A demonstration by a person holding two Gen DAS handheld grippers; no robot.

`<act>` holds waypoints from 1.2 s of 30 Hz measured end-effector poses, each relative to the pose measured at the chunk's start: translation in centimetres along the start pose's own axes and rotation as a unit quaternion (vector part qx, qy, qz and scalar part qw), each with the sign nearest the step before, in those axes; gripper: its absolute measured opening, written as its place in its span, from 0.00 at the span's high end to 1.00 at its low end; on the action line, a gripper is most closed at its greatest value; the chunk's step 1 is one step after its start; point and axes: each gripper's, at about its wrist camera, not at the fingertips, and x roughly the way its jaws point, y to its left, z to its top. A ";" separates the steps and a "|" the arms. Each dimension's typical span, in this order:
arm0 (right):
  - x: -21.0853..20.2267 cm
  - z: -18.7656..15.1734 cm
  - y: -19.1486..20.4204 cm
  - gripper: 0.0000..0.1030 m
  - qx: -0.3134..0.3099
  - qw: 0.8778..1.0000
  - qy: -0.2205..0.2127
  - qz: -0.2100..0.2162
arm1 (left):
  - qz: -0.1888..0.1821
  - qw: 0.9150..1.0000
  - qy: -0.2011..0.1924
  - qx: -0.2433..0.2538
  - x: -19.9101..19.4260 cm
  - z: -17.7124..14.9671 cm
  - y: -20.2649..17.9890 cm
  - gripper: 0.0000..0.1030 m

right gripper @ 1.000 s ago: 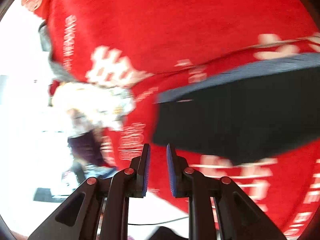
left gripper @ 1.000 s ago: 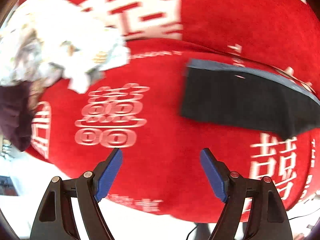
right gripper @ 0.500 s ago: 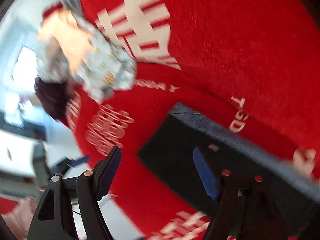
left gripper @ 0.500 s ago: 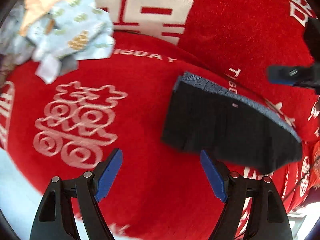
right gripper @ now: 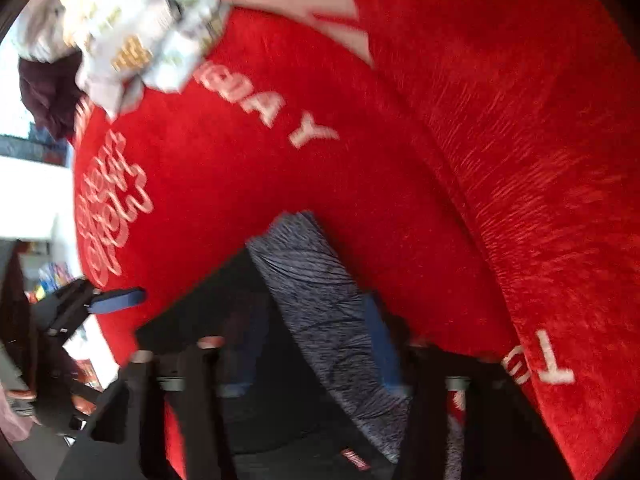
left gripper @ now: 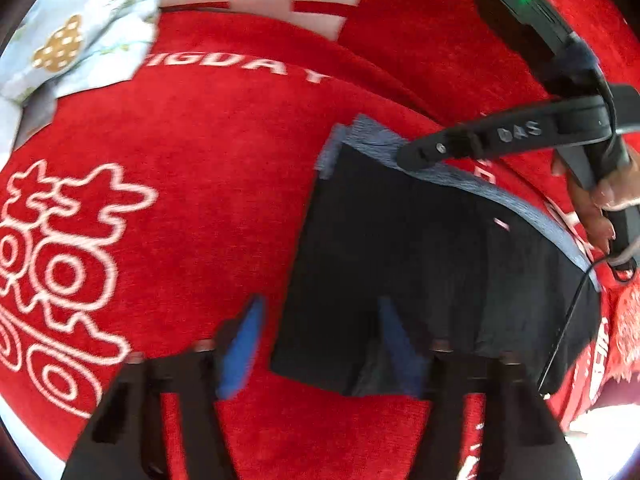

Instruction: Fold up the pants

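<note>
Red plush blanket with white lettering and symbols covers the whole surface. Black pants lie flat on it, already folded into a compact rectangle, grey waistband along the far edge. Left gripper is spread wide, low over the near left corner of the pants: left blue pad over bare blanket, right pad over the black fabric. Blurred, so contact unclear. Right gripper is also spread wide, straddling the waistband at the far right side; whether the pads touch it, cannot tell. Its black body shows in the left view. Crumpled pale patterned cloth sits far left, well apart from the pants.
</note>
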 end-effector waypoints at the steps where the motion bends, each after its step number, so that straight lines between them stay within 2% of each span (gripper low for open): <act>1: -0.4 -0.3 0.2 0.94 -0.011 1.000 -0.005 0.002 | 0.004 1.000 0.001 0.006 0.0 0.0 -0.3 0.53; 2: -0.8 -0.4 0.3 0.96 -0.015 1.000 -0.009 0.008 | 0.007 1.000 -0.002 0.014 -0.1 -0.1 -0.5 0.56; 4: -2.1 -0.9 0.8 0.96 -0.023 0.998 -0.013 0.063 | 0.011 1.000 -0.004 0.023 -0.8 -0.3 -0.7 0.61; 6: -3.0 -1.1 1.7 0.97 -0.042 0.996 -0.017 0.077 | -0.006 1.000 -0.006 0.010 -1.6 -0.8 -0.1 0.61; 8: -2.9 -0.7 1.6 0.97 -0.034 0.994 -0.019 0.098 | -0.004 1.000 -0.001 -0.003 -1.5 -1.1 0.4 0.61; 10: -2.3 0.2 1.3 0.97 -0.021 0.996 -0.023 0.082 | 0.002 1.000 0.005 -0.008 -1.0 -1.5 0.7 0.61; 11: -1.8 0.6 1.0 0.96 -0.011 0.998 -0.024 0.050 | 0.005 1.000 0.008 -0.010 -0.8 -1.4 0.7 0.61; 12: -1.7 0.8 0.8 0.92 -0.008 0.999 -0.023 0.038 | 0.009 1.000 0.006 -0.009 -0.7 -1.2 0.7 0.61; 15: -2.5 0.6 0.8 0.92 -0.015 0.999 -0.039 0.019 | 0.016 1.000 -0.007 -0.006 -1.0 -0.7 0.7 0.61; 16: -2.7 0.3 0.7 0.87 -0.026 0.999 -0.041 0.009 | 0.015 1.000 -0.010 -0.009 -1.0 -0.1 0.8 0.59; 17: -2.7 0.1 0.6 0.69 -0.035 0.999 -0.037 -0.005 | 0.011 1.000 -0.009 -0.017 -0.9 0.0 1.2 0.56; 18: -2.3 0.1 0.2 0.45 -0.042 0.998 -0.031 -0.018 | 0.006 1.000 -0.004 -0.025 -0.6 0.1 1.6 0.56; 19: -2.2 0.1 0.0 0.40 -0.044 0.998 -0.026 -0.022 | -0.001 1.000 0.004 -0.031 -0.2 0.2 1.9 0.56; 22: -0.7 0.3 -1.5 0.43 -0.021 1.000 -0.001 0.006 | -0.029 0.999 0.021 -0.032 0.6 0.5 2.4 0.56; 24: 0.2 0.2 -1.5 0.93 -0.013 0.999 0.016 0.025 | -0.023 1.000 0.016 -0.007 0.3 0.5 1.7 0.60; 25: -0.3 -0.1 -1.0 0.94 -0.025 0.999 0.004 0.019 | -0.031 0.999 0.015 -0.001 0.1 0.6 1.4 0.67; 27: -0.9 -0.3 0.1 0.94 -0.041 0.999 -0.004 0.034 | -0.031 0.999 0.007 0.016 -0.7 0.2 0.9 0.67; 29: -2.2 -0.6 0.9 0.94 -0.047 0.996 -0.005 0.073 | -0.029 0.999 0.009 0.020 -1.4 -0.4 1.0 0.67; 31: -2.7 -0.4 1.2 0.94 -0.051 0.996 -0.004 0.079 | -0.025 0.999 0.012 0.019 -1.9 -1.2 1.4 0.67; 33: -2.3 0.3 1.2 0.94 -0.052 0.996 -0.002 0.068 | -0.003 1.000 0.016 0.016 -2.1 -2.0 1.9 0.67; 36: 1.0 0.9 0.5 0.94 -0.031 0.999 0.012 0.010 | 0.043 0.999 0.012 -0.006 -2.0 -2.4 2.2 0.67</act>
